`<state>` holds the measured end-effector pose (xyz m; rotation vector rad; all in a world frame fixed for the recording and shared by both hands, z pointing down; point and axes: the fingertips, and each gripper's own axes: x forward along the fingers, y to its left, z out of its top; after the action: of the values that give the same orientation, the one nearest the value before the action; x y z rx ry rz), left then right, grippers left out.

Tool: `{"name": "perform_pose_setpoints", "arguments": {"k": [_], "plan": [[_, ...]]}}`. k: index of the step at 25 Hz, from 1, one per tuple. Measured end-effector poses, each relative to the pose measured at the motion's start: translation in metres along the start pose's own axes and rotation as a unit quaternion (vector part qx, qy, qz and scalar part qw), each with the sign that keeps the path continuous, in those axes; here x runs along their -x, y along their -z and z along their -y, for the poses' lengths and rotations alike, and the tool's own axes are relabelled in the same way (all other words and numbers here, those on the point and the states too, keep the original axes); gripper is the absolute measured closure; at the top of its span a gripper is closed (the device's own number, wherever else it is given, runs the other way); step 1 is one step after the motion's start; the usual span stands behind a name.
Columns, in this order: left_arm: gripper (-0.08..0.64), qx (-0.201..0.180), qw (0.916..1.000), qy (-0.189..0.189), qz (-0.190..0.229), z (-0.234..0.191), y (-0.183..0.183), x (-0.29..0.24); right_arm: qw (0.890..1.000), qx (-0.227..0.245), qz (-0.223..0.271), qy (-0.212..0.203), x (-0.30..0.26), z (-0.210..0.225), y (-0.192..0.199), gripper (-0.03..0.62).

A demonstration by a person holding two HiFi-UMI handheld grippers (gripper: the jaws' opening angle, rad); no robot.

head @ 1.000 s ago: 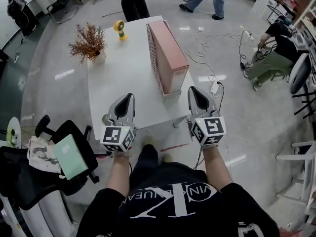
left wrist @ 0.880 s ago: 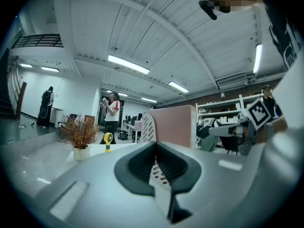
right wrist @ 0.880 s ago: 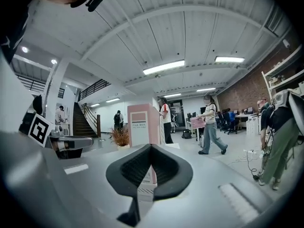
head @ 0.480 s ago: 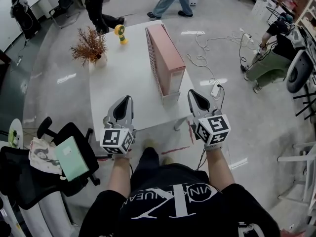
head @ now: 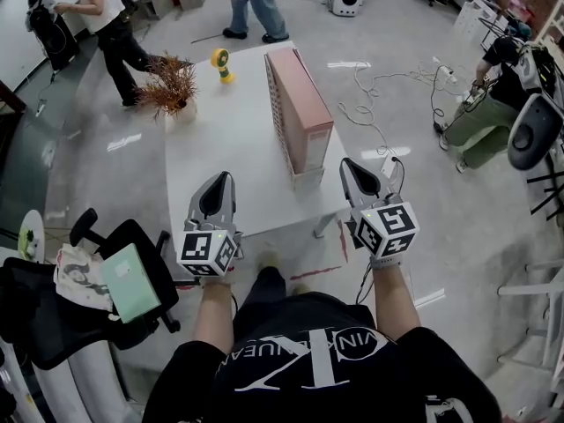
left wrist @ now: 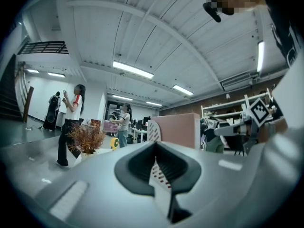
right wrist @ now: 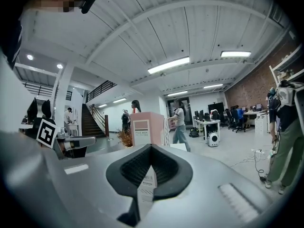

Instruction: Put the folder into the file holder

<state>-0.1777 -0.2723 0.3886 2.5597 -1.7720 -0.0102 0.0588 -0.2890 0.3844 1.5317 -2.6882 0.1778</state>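
Note:
A pink box-type folder point(head: 302, 104) stands upright on the white table point(head: 220, 148), inside a white perforated file holder point(head: 306, 178). Both grippers hover level at the table's near edge, apart from the holder. My left gripper point(head: 221, 181) is shut and empty, left of the holder's near end. Just right of that near end, my right gripper point(head: 352, 167) is also shut and empty. The left gripper view has the folder point(left wrist: 173, 129) and holder point(left wrist: 152, 131) beyond the closed left gripper point(left wrist: 156, 167). Past the right gripper point(right wrist: 151, 167) the folder's labelled end point(right wrist: 147, 129) faces me.
A dried plant in a pot point(head: 173, 88) and a small yellow fan point(head: 220, 63) stand at the table's far end. A black chair with a green booklet point(head: 128, 280) is at my left. Cables point(head: 374, 95) lie on the floor, a seated person point(head: 489, 113) at right, two people walking beyond.
The two people beyond the table have walked to the left. Both grippers have stayed almost where they were, still shut.

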Motion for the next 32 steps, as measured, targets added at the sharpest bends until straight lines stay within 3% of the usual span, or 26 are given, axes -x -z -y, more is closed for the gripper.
{"name": "perform_pose_setpoints", "arguments": {"k": [32], "plan": [[0.560, 0.010, 0.9995, -0.020, 0.020, -0.016, -0.017, 0.007, 1.000, -0.002, 0.014, 0.005, 0.000, 0.003, -0.015, 0.588]]}}
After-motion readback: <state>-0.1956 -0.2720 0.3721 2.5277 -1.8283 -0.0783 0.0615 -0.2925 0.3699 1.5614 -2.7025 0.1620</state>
